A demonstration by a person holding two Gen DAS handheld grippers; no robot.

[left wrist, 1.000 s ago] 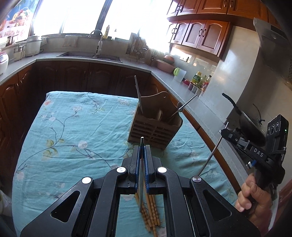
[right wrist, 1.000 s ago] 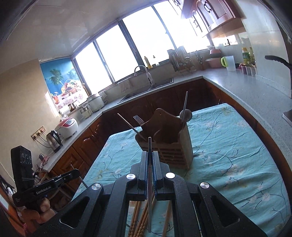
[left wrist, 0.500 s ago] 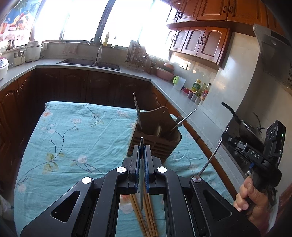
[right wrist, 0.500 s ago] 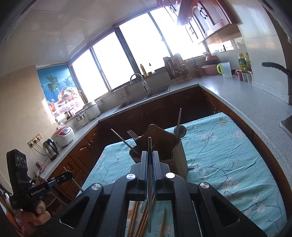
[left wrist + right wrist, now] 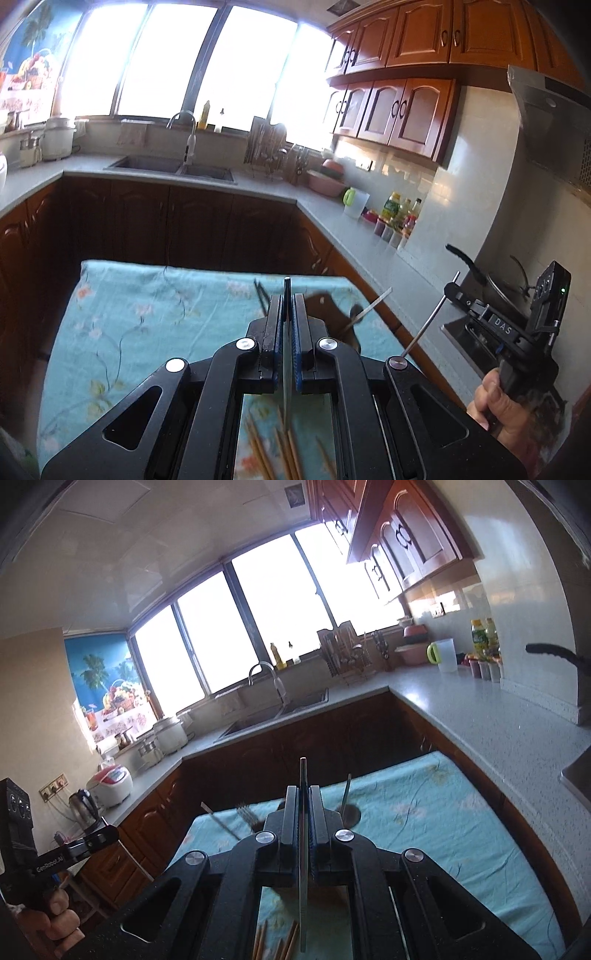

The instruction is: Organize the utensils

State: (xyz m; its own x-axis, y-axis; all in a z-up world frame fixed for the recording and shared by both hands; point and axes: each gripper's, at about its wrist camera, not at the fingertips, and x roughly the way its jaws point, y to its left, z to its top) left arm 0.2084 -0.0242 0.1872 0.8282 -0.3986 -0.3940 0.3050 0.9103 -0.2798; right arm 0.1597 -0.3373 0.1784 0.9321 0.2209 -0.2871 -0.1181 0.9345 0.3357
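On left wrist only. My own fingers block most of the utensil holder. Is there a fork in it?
Observer: Yes. The right wrist view shows fork tines sticking up just left of the right gripper.
Operator: I only see that gripper side-on. Jaw state?
Observer: Shut on a thin metal utensil, which stands edge-on between the pads and pokes out past them.
Operator: What's on the counter past my left frame edge?
Observer: An electric kettle, next to a red-and-white rice cooker.
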